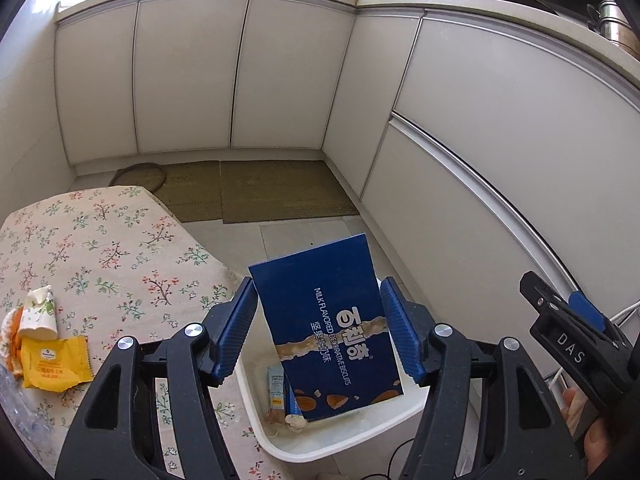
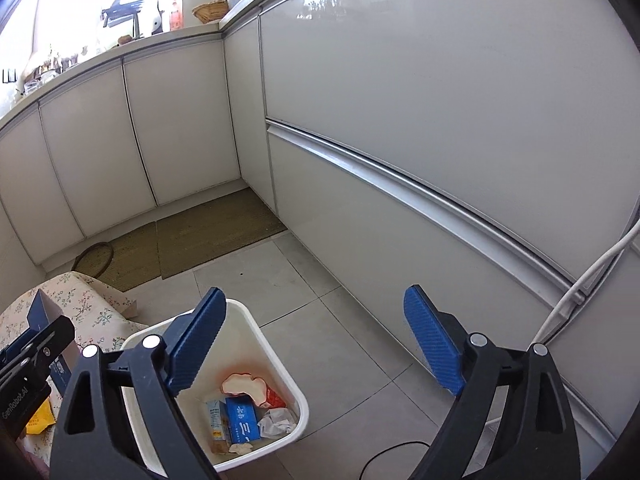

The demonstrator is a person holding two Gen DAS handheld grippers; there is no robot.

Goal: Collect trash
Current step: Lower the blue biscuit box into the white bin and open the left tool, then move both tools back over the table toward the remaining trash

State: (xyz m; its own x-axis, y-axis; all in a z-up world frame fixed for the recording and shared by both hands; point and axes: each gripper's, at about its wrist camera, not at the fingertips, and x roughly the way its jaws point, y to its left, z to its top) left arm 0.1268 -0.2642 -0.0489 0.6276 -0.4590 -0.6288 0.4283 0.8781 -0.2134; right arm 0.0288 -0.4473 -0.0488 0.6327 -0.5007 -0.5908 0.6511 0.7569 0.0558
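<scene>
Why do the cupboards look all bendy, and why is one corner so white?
Left wrist view: the fisheye lens bows the straight cupboard doors into curves, and the frame's corners go black. Right wrist view: the same bending shows on the drawer handle, and daylight at the window washes the top left out to white; the glossy drawer front carries faint reflections.

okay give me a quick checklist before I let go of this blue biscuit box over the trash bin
1. Blue biscuit box sits between the left hand-held gripper pads: ok; whether they are pressing it, cannot tell.
2. Box above the white trash bin: ok in the left wrist view, lower end over the opening.
3. Room in the bin: ok, only a few wrappers at the bottom.
4. Right hand-held gripper open, empty and off to the side: ok.
5. Table trash left: not ok, yellow wrapper and crumpled paper cup remain on the floral tablecloth.
</scene>
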